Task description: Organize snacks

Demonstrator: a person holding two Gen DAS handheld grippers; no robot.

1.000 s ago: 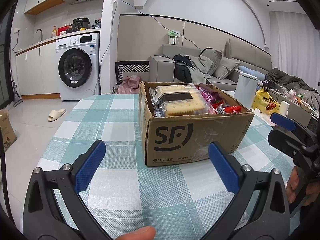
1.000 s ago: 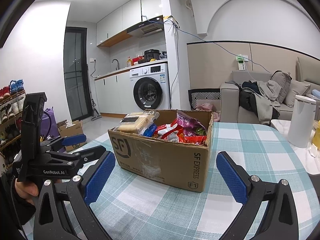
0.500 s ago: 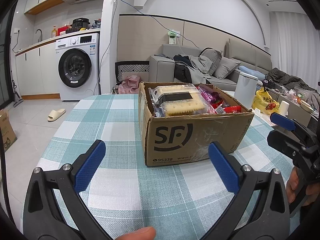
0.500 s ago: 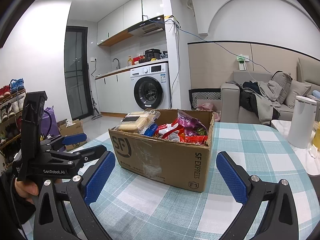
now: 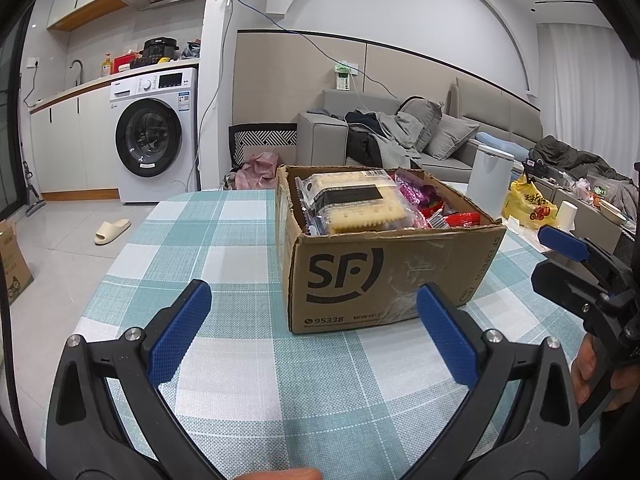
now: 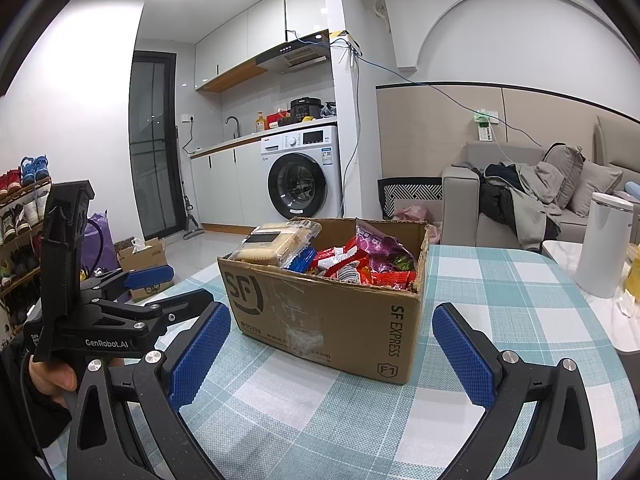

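An open cardboard box [image 5: 384, 276] marked SF stands on the table with the teal checked cloth [image 5: 240, 248]. It is full of snacks: a clear pack of biscuits [image 5: 352, 204] on top, and red and purple packets [image 6: 360, 260] beside it. The box also shows in the right wrist view [image 6: 320, 312]. My left gripper [image 5: 312, 336] is open and empty, just in front of the box. My right gripper [image 6: 330, 348] is open and empty, near the box's right front corner. Each gripper shows in the other's view, the right one [image 5: 576, 256] and the left one [image 6: 160, 288].
A white canister [image 6: 604, 240] and a yellow bag [image 5: 528, 204] stand at the table's right side. A washing machine [image 5: 154, 136], a sofa with clothes [image 5: 400, 132] and a shoe rack [image 6: 20, 232] lie beyond the table.
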